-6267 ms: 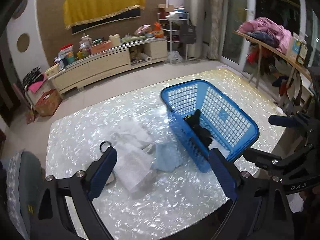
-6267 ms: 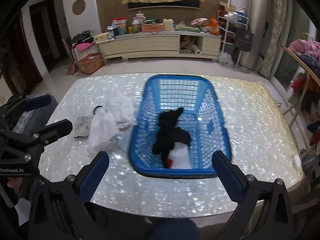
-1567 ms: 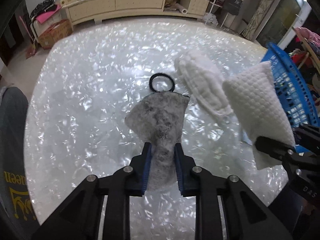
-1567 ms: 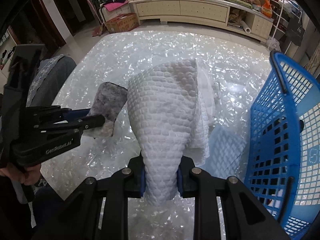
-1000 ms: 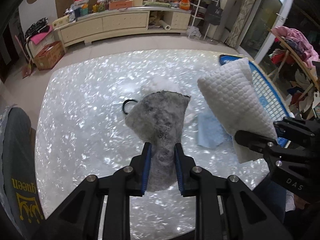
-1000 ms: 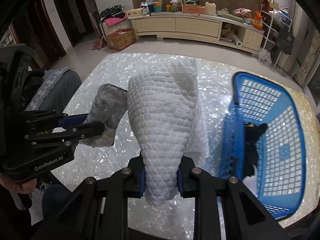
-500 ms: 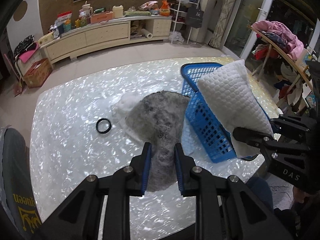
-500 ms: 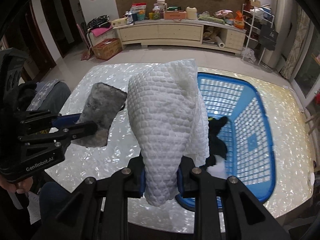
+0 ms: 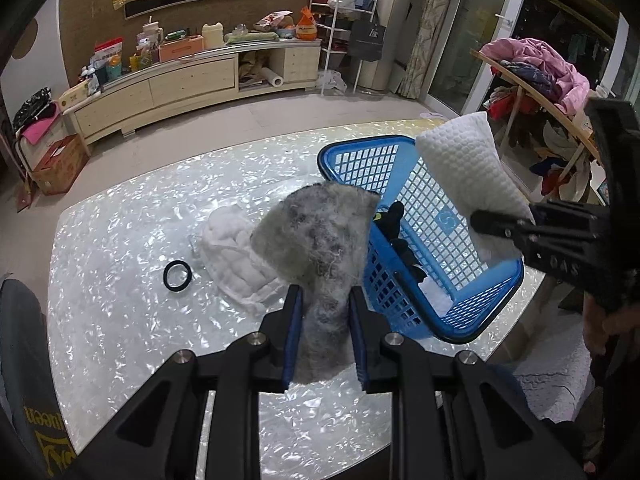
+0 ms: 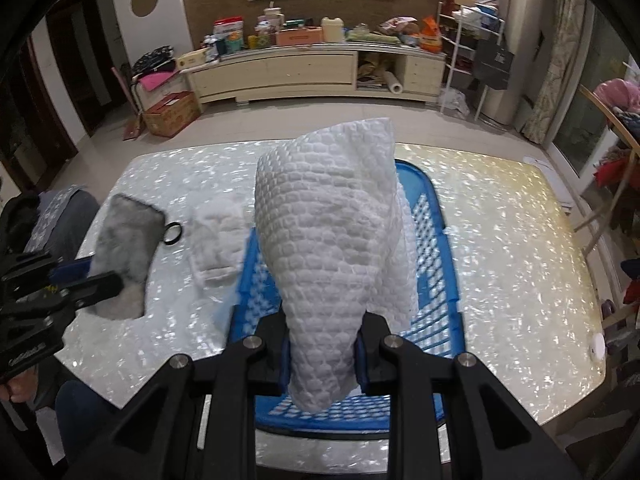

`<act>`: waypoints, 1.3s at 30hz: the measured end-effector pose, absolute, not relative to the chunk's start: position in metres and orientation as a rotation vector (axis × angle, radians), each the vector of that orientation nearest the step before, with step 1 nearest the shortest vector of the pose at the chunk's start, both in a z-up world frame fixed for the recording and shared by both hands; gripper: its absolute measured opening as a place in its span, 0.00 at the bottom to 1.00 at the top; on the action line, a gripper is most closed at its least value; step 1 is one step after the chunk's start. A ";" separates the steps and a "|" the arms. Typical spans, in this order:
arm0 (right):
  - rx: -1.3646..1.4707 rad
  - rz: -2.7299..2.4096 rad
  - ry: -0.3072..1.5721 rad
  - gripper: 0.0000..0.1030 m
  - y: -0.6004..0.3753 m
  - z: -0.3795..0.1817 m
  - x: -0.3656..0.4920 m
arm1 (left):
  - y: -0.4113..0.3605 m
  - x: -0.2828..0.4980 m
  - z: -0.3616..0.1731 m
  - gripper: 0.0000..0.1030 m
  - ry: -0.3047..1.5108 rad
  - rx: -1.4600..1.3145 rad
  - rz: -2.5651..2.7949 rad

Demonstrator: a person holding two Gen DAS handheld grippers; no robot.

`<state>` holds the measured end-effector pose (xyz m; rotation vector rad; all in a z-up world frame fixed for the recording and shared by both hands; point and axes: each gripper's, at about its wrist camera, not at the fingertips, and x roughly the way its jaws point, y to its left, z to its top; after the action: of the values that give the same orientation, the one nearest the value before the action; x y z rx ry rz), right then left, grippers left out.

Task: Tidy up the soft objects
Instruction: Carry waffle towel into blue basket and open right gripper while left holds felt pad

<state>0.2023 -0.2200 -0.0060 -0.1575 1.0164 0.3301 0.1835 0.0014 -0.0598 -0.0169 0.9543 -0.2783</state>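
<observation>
Table (image 9: 120, 312): large, glossy pearl-white mosaic top, fills most of both views.

Blue laundry basket (image 9: 496, 288): lattice plastic, sits on the table's right half in the left wrist view. Inside it a black soft item (image 9: 400, 236) with something white (image 9: 436, 296) under it at the near end. In the right wrist view the basket (image 10: 448, 280) is mostly hidden behind the held cloth.

White quilted cloth (image 10: 332, 248): bubble-textured, pinched at its lower end by the right gripper (image 10: 322, 344), jaws narrow and clamped on it, rest standing up in front of the camera. From the left wrist view the same cloth (image 9: 468, 168) hangs in the air over the basket's far-right side, not touching it.

Grey fuzzy cloth (image 9: 324, 240): clamped at its lower end in the left gripper (image 9: 324, 344), jaws narrow, tight on the fabric. Held clear of the table, near the basket's left wall; its top edge overlaps the rim in view, contact unclear. In the right wrist view it (image 10: 124, 240) shows at far left, above the tabletop.

White padded cloth (image 9: 236, 256): loose, crumpled on the table just left of the basket.

Light blue cloth (image 10: 228, 304): only a blurred sliver visible, at the basket's left wall.

Black ring (image 9: 177, 276): hair-tie type, flat on the table, just left of the white padded cloth, not touching it.
</observation>
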 end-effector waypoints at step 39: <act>-0.277 0.147 1.287 0.27 -0.213 -0.082 0.253 | 0.021 0.205 -0.108 0.20 1.009 -0.058 -0.280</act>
<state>0.2531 -0.2135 -0.0819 -0.2767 1.2872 0.1470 0.2047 0.0213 -0.1078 -0.0579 1.0092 -0.2798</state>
